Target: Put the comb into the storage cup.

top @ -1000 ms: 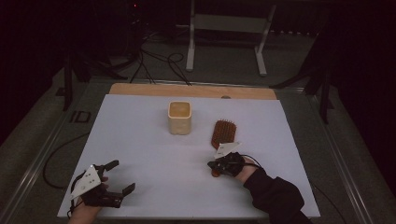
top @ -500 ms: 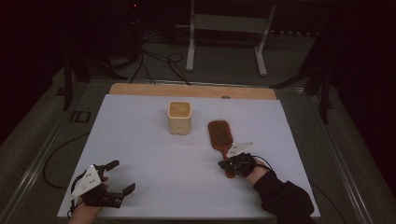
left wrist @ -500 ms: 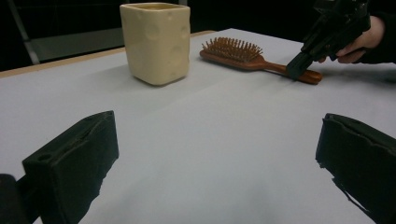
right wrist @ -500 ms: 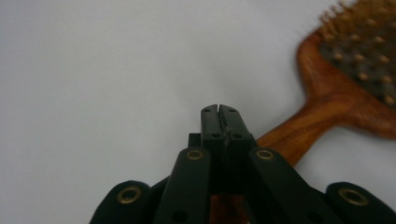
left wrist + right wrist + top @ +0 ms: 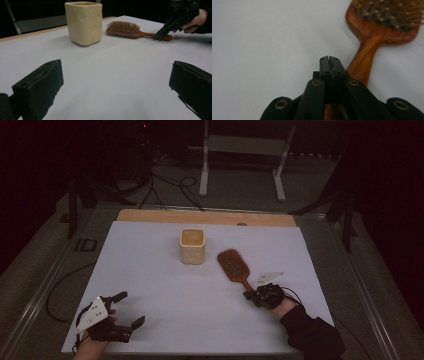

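Note:
A wooden hairbrush (image 5: 233, 264) lies bristles up on the white sheet (image 5: 150, 270), its handle pointing toward the near right. My right gripper (image 5: 248, 295) is shut, jaws pressed together with nothing between them, its tip down on the handle's end. In the right gripper view, the closed tips (image 5: 329, 60) sit over the handle of the hairbrush (image 5: 372, 37). A cream square cup (image 5: 192, 246) stands upright left of the brush. My left gripper (image 5: 131, 308) rests open at the near left. The left gripper view (image 5: 112, 85) faces the cup (image 5: 83, 22) and brush (image 5: 123, 27).
The sheet covers a wooden tabletop whose bare strip (image 5: 200, 216) shows at the far edge. Behind the table stand a metal frame (image 5: 240, 165) and floor cables (image 5: 170, 185). Dark surroundings ring the table.
My right gripper has slid to the right, and the brush's handle end has swung right with it, so the brush now lies angled. The left gripper has stayed put.

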A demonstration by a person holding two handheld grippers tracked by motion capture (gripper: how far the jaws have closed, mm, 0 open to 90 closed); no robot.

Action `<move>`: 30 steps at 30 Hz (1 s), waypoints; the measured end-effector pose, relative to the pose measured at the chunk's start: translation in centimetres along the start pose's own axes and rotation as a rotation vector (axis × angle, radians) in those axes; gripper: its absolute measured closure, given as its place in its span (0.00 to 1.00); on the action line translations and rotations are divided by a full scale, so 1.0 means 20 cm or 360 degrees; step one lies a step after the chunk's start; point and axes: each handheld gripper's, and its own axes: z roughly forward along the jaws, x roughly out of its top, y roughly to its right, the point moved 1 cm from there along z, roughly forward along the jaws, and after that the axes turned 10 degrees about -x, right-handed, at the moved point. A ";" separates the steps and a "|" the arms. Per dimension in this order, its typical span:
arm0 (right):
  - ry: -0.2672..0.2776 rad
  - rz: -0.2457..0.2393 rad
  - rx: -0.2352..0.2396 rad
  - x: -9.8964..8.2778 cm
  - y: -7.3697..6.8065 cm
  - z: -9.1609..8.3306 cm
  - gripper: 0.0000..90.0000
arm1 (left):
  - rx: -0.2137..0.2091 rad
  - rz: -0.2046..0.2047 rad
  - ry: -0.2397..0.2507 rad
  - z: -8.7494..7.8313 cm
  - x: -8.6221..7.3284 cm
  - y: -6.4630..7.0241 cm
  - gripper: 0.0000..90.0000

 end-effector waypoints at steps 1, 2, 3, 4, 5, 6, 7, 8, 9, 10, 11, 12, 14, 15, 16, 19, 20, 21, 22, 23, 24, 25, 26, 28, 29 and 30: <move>0.0001 0.0004 -0.0009 0.00 0.01 -0.01 1.00 | -0.0002 -0.0001 -0.0001 0.00 0.00 0.00 0.00; -0.0002 0.0008 -0.0015 -0.01 0.01 -0.01 1.00 | -0.0001 -0.0001 0.0002 0.00 0.00 0.00 0.00; -0.0005 0.0014 -0.0017 -0.01 0.02 -0.02 1.00 | 0.0001 -0.0002 0.0005 0.00 0.00 0.00 0.00; -0.0007 0.0026 -0.0030 -0.02 0.04 -0.02 1.00 | 0.0001 -0.0003 0.0006 0.00 0.00 0.00 0.00; -0.0007 0.0030 -0.0036 -0.03 0.04 -0.03 1.00 | 0.0002 -0.0001 0.0000 0.00 0.00 0.00 0.00; -0.0011 0.0035 -0.0041 -0.03 0.05 -0.03 1.00 | 0.0002 0.0000 0.0000 0.00 0.00 0.00 0.00; -0.0011 0.0035 -0.0041 -0.03 0.05 -0.03 1.00 | 0.0002 0.0000 0.0000 0.00 0.00 0.00 0.00; -0.0014 0.0035 -0.0051 -0.04 0.06 -0.03 1.00 | 0.0001 -0.0002 0.0004 0.00 0.00 0.00 0.00; -0.0013 0.0042 -0.0053 -0.05 0.07 -0.04 1.00 | 0.0001 -0.0005 0.0006 0.00 0.00 0.00 0.00; -0.0013 0.0042 -0.0053 -0.05 0.07 -0.04 1.00 | 0.0003 -0.0003 0.0005 0.00 0.00 0.00 0.00; -0.0016 0.0051 -0.0065 -0.06 0.08 -0.05 1.00 | 0.0003 -0.0003 -0.0001 0.00 0.00 0.00 0.00; -0.0018 0.0056 -0.0069 -0.06 0.09 -0.05 1.00 | 0.0003 -0.0003 -0.0001 0.00 0.00 0.00 0.00; -0.0026 0.0051 -0.0091 -0.07 0.10 -0.06 1.00 | 0.0005 -0.0003 -0.0001 0.00 0.00 0.00 0.00; -0.0024 0.0054 -0.0095 -0.07 0.10 -0.06 1.00 | 0.0004 -0.0004 0.0000 0.00 0.00 0.00 0.00; -0.0023 0.0063 -0.0094 -0.08 0.11 -0.06 1.00 | 0.0004 -0.0003 -0.0002 0.00 0.00 0.00 0.00; -0.0028 0.0067 -0.0107 -0.09 0.12 -0.07 1.00 | 0.0004 -0.0005 0.0001 0.00 0.00 0.00 0.00; -0.0026 0.0071 -0.0107 -0.09 0.12 -0.07 1.00 | 0.0004 -0.0006 0.0001 0.00 0.00 0.00 0.00; -0.0028 0.0079 -0.0108 -0.09 0.13 -0.07 1.00 | 0.0005 -0.0006 0.0000 0.00 0.00 0.00 0.00; -0.0036 0.0084 -0.0110 -0.09 0.13 -0.07 1.00 | 0.0004 -0.0006 -0.0001 0.00 0.00 0.00 0.00; -0.0035 0.0080 -0.0111 -0.10 0.14 -0.07 1.00 | 0.0004 -0.0004 -0.0001 0.00 0.00 0.00 0.00; -0.0041 0.0080 -0.0105 -0.10 0.14 -0.07 1.00 | 0.0004 -0.0004 -0.0001 0.00 0.00 0.00 0.00; -0.0037 0.0082 -0.0100 -0.10 0.13 -0.07 1.00 | 0.0004 -0.0009 0.0004 0.00 0.00 0.00 0.00; -0.0037 0.0082 -0.0100 -0.10 0.13 -0.07 1.00 | 0.0004 -0.0009 0.0004 0.00 0.00 0.00 0.00; -0.0025 0.0081 -0.0092 -0.09 0.13 -0.07 1.00 | 0.0006 -0.0006 0.0001 0.00 0.00 0.00 0.00; -0.0016 0.0074 -0.0086 -0.09 0.12 -0.08 1.00 | 0.0004 -0.0007 0.0000 0.00 0.00 0.00 0.00; -0.0007 0.0050 -0.0086 -0.07 0.11 -0.10 1.00 | 0.0005 -0.0010 0.0005 0.00 0.00 0.00 0.00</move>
